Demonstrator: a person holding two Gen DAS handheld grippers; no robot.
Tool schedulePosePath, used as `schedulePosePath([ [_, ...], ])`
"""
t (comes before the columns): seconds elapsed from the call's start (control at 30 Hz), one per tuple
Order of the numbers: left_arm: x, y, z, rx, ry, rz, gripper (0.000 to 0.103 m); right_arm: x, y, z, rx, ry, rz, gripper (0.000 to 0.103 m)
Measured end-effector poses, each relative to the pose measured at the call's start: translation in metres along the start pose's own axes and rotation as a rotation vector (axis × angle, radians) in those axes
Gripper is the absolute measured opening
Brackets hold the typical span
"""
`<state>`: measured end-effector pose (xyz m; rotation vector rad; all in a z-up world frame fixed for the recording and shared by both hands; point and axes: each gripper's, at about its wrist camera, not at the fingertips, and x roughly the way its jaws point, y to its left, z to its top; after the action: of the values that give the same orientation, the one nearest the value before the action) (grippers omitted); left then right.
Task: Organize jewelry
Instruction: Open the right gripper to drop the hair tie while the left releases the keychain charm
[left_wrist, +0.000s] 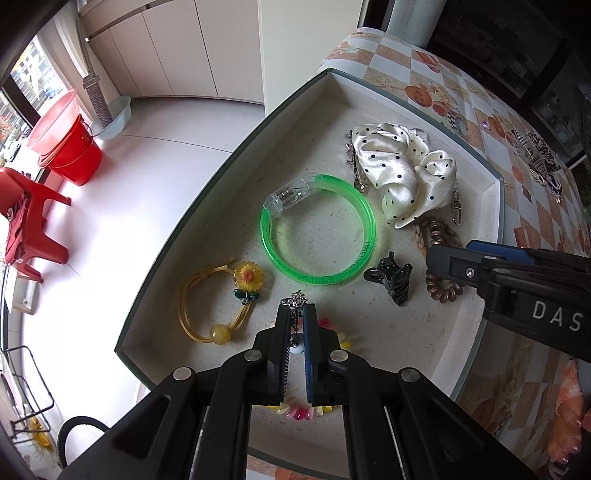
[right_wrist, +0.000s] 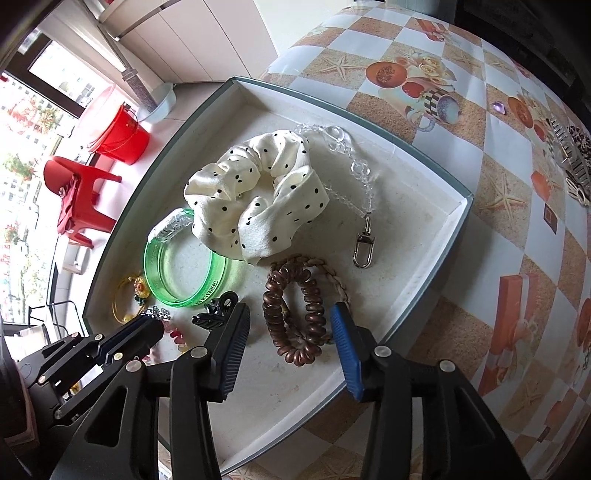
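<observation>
Jaws: left gripper (left_wrist: 295, 314) clamped on a small silver charm (left_wrist: 295, 300) over the tray (left_wrist: 207, 206); light, snaggy, grip metal body. Right gripper (right_wrist: 290, 321) stood open, empty, above brown coil tie (right_wrist: 293, 314); springy, take mid-loop.

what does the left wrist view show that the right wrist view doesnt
Only the left wrist view: the left gripper shut on a silver chain piece, with pastel beads beneath it.

Only the right wrist view: the open right gripper above the brown coil hair tie, and the whole clear bead chain.

Both: the tray, green bangle, polka-dot scrunchie, black claw clip and sunflower hair tie.
</observation>
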<state>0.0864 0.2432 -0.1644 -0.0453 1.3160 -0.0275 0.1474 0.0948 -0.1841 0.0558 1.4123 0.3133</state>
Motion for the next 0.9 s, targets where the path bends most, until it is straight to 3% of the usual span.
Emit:
schedulePosePath([
  [0.9, 0.001, 0.002, -0.001, -0.001, 0.006, 0.015, 0.009, -0.022, -0.012, -0.015, 0.007, -0.039, -0.013, 0.051],
])
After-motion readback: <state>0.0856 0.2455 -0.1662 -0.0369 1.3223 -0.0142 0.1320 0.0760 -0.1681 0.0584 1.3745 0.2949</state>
